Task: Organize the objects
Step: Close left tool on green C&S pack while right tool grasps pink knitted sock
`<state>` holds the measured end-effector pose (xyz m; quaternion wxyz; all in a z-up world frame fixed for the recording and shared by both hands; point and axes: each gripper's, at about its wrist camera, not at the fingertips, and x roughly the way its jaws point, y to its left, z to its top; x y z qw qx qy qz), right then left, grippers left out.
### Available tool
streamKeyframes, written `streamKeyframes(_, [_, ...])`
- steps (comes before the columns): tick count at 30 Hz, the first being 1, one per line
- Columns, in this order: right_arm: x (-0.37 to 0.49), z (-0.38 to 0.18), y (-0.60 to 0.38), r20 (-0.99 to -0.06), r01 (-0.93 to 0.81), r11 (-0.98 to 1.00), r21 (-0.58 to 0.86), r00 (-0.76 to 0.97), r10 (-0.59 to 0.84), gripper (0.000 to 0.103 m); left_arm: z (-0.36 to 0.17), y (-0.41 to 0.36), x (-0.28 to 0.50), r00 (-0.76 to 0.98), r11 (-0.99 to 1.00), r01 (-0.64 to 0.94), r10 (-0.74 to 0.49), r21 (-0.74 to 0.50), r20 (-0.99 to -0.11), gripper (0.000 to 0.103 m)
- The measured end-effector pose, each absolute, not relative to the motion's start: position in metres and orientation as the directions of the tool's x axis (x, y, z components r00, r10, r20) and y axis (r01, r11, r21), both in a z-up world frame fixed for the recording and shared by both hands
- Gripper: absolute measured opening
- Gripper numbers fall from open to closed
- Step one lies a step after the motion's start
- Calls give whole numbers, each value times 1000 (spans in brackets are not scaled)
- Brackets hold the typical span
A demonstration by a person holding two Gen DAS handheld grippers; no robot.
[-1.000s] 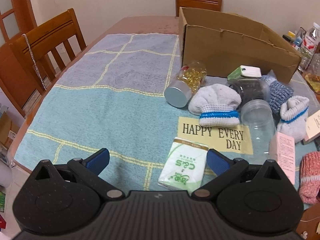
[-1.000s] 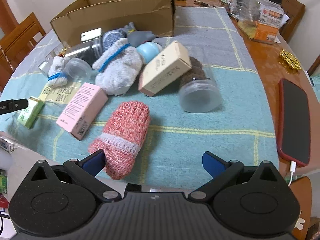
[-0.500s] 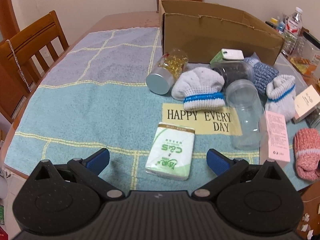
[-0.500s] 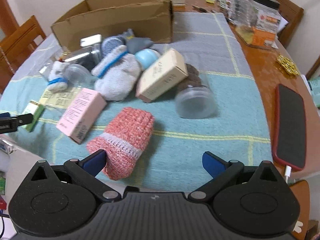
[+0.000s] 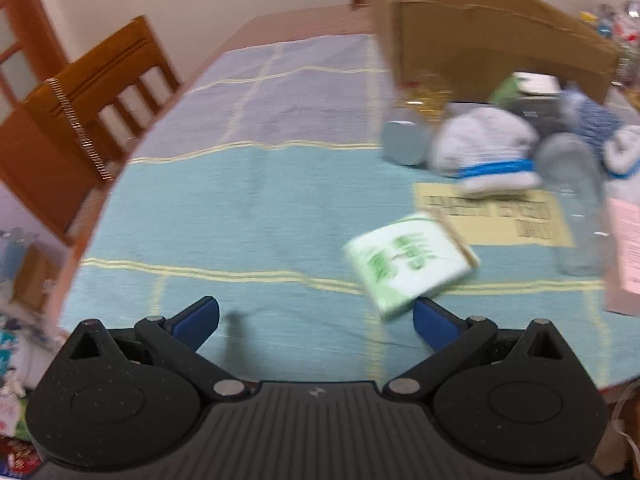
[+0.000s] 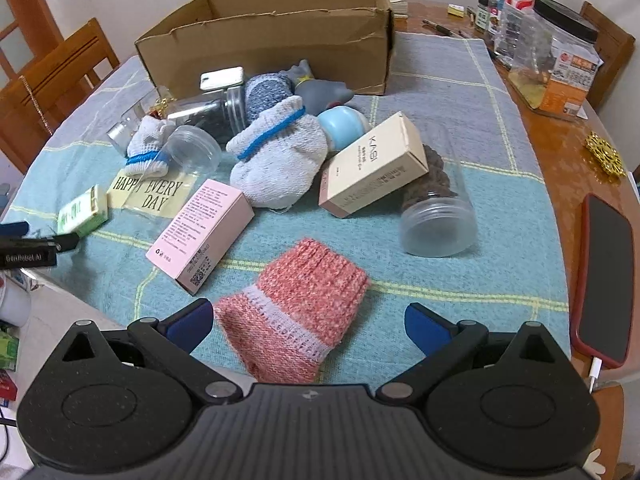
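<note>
On the towel-covered worktop (image 6: 500,216), the green-and-white tissue pack (image 5: 408,264) lies flat just ahead of the left tongs (image 5: 316,318), blurred, jaws spread wide and empty. Rightward sit a pink box (image 6: 200,236), white socks (image 6: 276,156), a beige carton (image 6: 374,166) and clear jars, crowding the way to the cardboard box (image 6: 272,36). The salmon knitted sock (image 6: 292,316) rests between the right tongs (image 6: 308,326), wide open, gripping nothing.

The left tool (image 5: 316,316) has swung left, so the green-and-white tissue pack (image 5: 408,262) now sits askew by its right finger instead of centred between the two. The right tool (image 6: 308,322) has closed in on the pink sock (image 6: 294,312), which now lies between its spread fingers.
</note>
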<state>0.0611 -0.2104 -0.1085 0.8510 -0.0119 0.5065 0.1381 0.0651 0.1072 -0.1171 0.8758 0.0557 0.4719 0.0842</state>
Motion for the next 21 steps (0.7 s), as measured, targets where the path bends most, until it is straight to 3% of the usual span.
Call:
streamKeyframes(3, [62, -111, -207, -869, -270, 956, 113, 440, 226, 103, -114, 121, 70, 532, 972, -163, 229, 167, -815, 102])
streamKeyframes(9, [65, -115, -201, -880, -336, 938, 83, 418, 227, 103, -106, 107, 63, 566, 992, -120, 89, 25, -820, 102])
streamKeyframes(16, [67, -122, -196, -886, -388, 919, 69, 399, 235, 103, -115, 77, 71, 615, 995, -43, 99, 92, -782, 102])
streamKeyframes(21, [69, -128, -196, -892, -380, 922, 80, 385, 236, 103, -122, 75, 83, 621, 997, -40, 82, 72, -779, 102])
